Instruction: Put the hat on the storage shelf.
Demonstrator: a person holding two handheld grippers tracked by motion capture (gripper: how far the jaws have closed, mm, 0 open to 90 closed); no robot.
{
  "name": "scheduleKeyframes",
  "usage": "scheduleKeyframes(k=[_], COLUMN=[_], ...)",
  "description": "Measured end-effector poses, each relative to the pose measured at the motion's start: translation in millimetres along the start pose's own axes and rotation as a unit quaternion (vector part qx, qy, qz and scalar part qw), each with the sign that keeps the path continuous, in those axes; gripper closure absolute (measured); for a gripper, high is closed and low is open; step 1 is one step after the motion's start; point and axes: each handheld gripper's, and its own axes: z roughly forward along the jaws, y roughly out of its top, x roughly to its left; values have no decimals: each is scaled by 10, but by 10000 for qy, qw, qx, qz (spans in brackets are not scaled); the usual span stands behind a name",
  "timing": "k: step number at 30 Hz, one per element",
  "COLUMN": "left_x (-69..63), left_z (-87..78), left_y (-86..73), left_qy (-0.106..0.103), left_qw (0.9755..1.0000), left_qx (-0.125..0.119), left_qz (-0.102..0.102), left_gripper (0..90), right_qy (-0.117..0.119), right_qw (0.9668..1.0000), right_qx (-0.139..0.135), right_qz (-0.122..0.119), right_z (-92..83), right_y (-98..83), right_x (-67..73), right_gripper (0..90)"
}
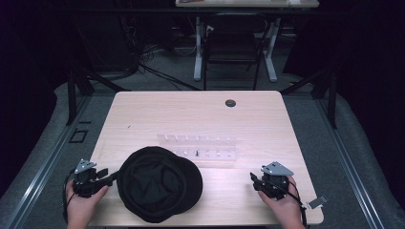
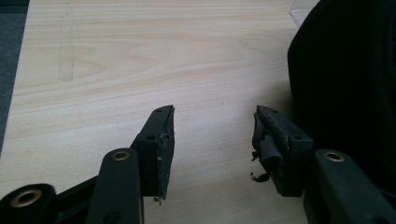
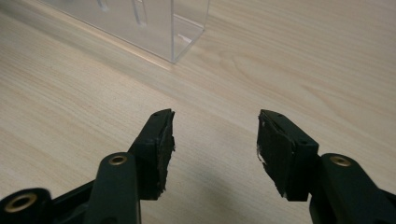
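My left gripper (image 1: pixel 106 175), jaws wide and empty, sits nearer the black hat (image 1: pixel 159 183), at its 3 o'clock; right gripper (image 1: pixel 255 180) likewise gapes empty.

Set high, above the near edge, looking forward and down over the whole table (image 1: pixel 200 114) to the floor beyond. Left gripper view: ridden low and close to the tabletop, aimed along its jaws, hat (image 2: pixel 345 88) at its right edge. Right gripper view: equally low, faced toward the clear rack (image 3: pixel 140 23). Shared with the high view: hat (image 1: pixel 160 183), rack (image 1: pixel 198 149), wood surface.
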Motion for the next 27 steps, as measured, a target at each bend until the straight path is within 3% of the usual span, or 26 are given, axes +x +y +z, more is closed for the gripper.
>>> scheduleKeyframes(k=[4, 12, 16, 21, 27], left_x=[19, 32, 35, 61, 75], left_z=[-10, -30, -72, -179, -231], left_y=[1, 6, 25, 107, 105], left_qy=[-20, -72, -394, -660, -658], left_qw=[10000, 9998, 9981, 9953, 9946], left_qx=[-5, 55, 52, 222, 532], left_qz=[-91, -173, -472, -680, -604], left_gripper=[468, 473, 510, 554, 554], right_qy=[123, 136, 214, 319, 358], right_qw=[9998, 9996, 9994, 9988, 9983], right_qx=[38, 41, 84, 239, 230], right_qz=[159, 257, 261, 277, 397], right_z=[22, 26, 18, 23, 34], right_y=[-24, -17, 12, 10, 2], right_x=[-22, -36, -26, -1, -33], right_gripper=[448, 473, 515, 534, 523])
